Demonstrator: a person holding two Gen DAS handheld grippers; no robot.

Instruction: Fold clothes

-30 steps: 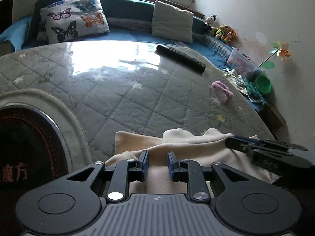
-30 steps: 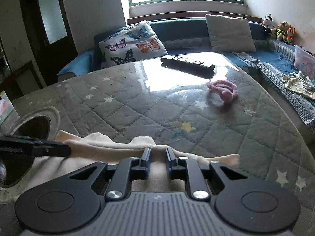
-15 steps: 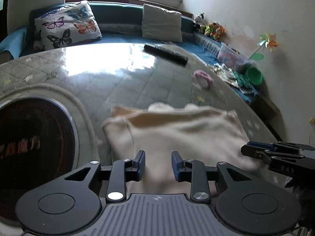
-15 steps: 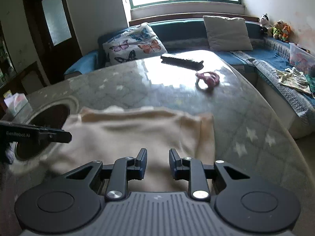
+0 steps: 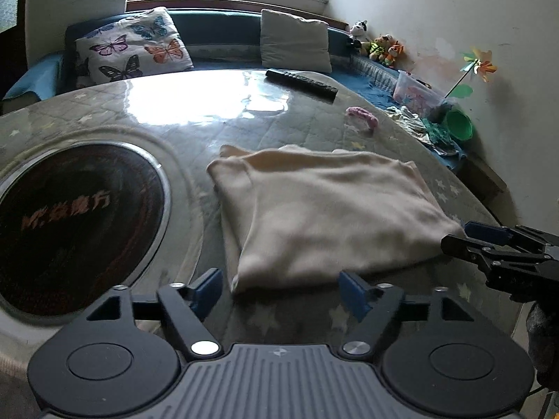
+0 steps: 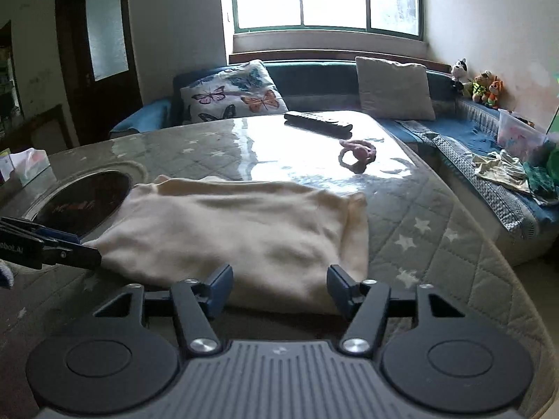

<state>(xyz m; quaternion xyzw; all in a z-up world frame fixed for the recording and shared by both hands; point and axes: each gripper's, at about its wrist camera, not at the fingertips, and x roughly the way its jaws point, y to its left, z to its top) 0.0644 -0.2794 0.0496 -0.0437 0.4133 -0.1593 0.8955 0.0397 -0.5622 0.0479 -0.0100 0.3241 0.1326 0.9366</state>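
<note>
Now we see the cream garment point(image 5: 325, 209) lying folded into a flat rectangle on the quilted, glass-covered tabletop point(image 5: 195, 111), near the front edge and just right of the dark round inset point(image 5: 70, 223) with its metal rim. Our left gripper point(image 5: 281, 288) hangs just short of the garment's near left corner, its blue-padded jaws opening, with nothing pressed between them; the cloth edge lies beyond the pads, apart from them. Our right gripper point(image 6: 277, 286) sits at the garment's near edge toward the right corner, its jaws likewise opening, and the fabric lies released in front of the gap between its fingers. In the left wrist view the right gripper shows from the side at the garment's right corner; in the right wrist view the left one shows at the left corner, and we cannot tell whether either tip touches the cloth.

Farther back on the tabletop lie a black remote control point(image 6: 318, 120) and, nearer, a pink hair scrunchie point(image 6: 358, 150), both well apart from the garment. Beyond the tabletop runs a blue sofa point(image 6: 314, 73) with a butterfly-print cushion point(image 6: 232, 94) and a plain grey cushion point(image 6: 394, 87). Small stuffed toys point(image 6: 484, 85) sit in the far right corner.
</note>
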